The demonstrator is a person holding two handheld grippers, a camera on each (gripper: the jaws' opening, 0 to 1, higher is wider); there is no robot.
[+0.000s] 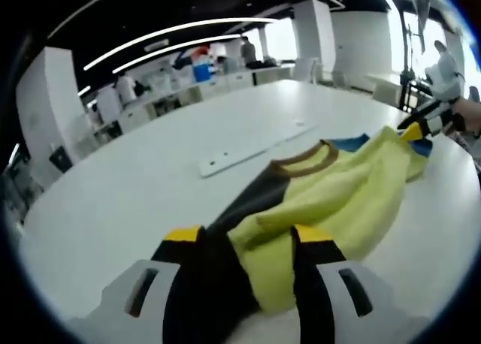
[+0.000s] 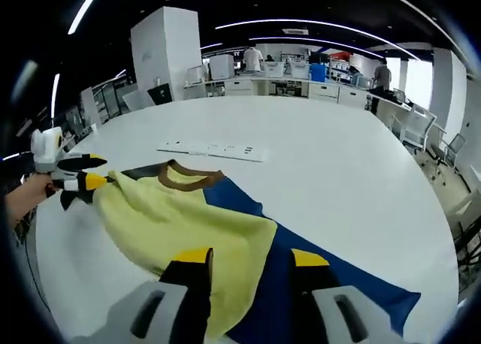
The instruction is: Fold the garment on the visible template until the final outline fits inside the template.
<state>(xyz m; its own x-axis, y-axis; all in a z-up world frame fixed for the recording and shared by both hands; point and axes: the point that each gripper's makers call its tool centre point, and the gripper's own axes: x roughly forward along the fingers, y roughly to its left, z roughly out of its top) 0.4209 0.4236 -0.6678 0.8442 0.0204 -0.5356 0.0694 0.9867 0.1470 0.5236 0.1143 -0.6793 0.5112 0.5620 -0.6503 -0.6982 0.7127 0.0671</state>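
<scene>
While the garment lay spread on the white table, yellow fabric was seen folded over its black and blue panels, with a brown collar toward 12 o'clock in the left gripper view. The left tool was closed on a fold of yellow and black cloth between its yellow-tipped jaws. In the right gripper view the right tool was clamped on the yellow edge over the blue panel. A long white strip was lying on the table just beyond the collar, apart from the garment
</scene>
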